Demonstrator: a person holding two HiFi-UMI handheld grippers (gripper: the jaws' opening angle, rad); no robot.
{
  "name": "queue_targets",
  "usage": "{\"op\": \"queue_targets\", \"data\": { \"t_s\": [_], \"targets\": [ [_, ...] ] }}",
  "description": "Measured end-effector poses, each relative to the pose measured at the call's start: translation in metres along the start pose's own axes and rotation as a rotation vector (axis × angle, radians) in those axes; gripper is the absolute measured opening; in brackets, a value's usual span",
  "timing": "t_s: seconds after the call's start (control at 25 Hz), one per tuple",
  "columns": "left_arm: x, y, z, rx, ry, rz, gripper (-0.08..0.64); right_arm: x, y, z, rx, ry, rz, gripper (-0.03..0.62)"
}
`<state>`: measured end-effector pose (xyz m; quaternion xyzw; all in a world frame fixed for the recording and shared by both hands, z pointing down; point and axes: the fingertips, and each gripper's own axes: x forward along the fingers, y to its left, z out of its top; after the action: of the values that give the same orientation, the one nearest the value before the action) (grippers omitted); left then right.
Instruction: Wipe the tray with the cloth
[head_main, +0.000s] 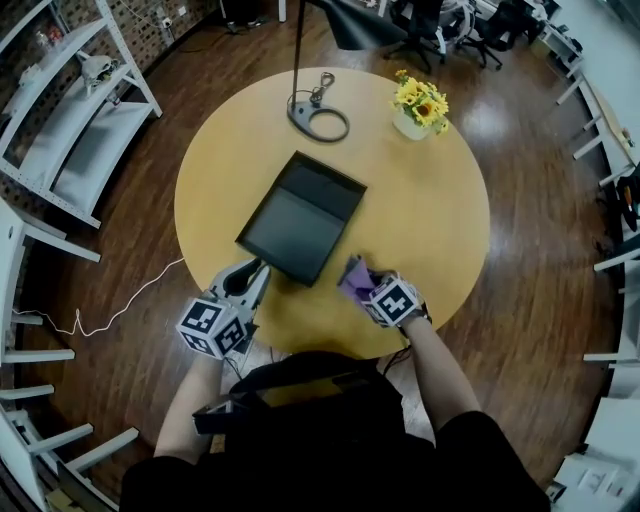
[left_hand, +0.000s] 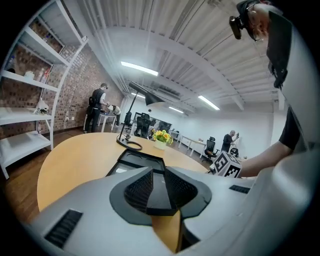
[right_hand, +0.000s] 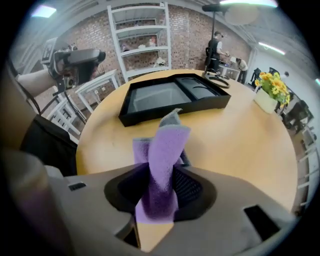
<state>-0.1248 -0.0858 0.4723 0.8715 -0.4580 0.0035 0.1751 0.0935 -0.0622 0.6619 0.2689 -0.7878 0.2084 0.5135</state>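
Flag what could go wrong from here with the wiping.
The right gripper pinches the purple cloth in a narrow bunch, so it may slip out, or the hard fingers may scrape the black rectangular tray. The left gripper is open at the tray's near edge, not holding it, so the tray may slide on the round wooden table.

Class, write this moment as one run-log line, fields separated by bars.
left hand-held gripper: open, beside tray | right hand-held gripper: shut on purple cloth | wiping: not started

Matt tray (head_main: 292, 225), fuzzy cloth (right_hand: 162, 150)
The wooden counter (head_main: 420, 210) is looking smooth, and the dark floor (head_main: 520, 330) is shining glossy.
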Motion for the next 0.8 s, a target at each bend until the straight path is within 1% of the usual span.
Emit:
{"op": "queue_targets", "data": {
  "t_s": [0.12,0.2,0.28,0.36,0.48,0.6,0.68,0.8],
  "targets": [
    [0.016,0.017,-0.004,0.010,0.040,0.013,0.080,0.000,-0.008,-0.010,0.087,-0.017,0.022,0.144],
    [0.028,0.031,-0.003,0.033,0.069,0.029,0.080,-0.008,-0.014,-0.003,0.150,-0.073,0.038,0.140],
    [0.044,0.049,-0.002,0.048,0.103,0.047,0.150,-0.017,-0.023,0.011,0.210,-0.142,0.044,0.140],
    [0.059,0.069,-0.005,0.058,0.144,0.080,0.216,-0.025,-0.029,0.026,0.244,-0.202,0.052,0.140],
    [0.079,0.102,-0.017,0.089,0.225,0.146,0.222,-0.038,-0.042,0.052,0.234,-0.268,0.026,0.140],
    [0.092,0.127,-0.047,0.110,0.363,0.193,0.222,-0.047,-0.052,0.081,0.215,-0.310,0.018,0.140],
    [0.096,0.133,-0.065,0.106,0.429,0.200,0.222,-0.051,-0.055,0.100,0.196,-0.327,0.019,0.140],
    [0.099,0.131,-0.080,0.127,0.477,0.196,0.222,-0.055,-0.059,0.125,0.135,-0.334,0.010,0.140]
  ]
}}
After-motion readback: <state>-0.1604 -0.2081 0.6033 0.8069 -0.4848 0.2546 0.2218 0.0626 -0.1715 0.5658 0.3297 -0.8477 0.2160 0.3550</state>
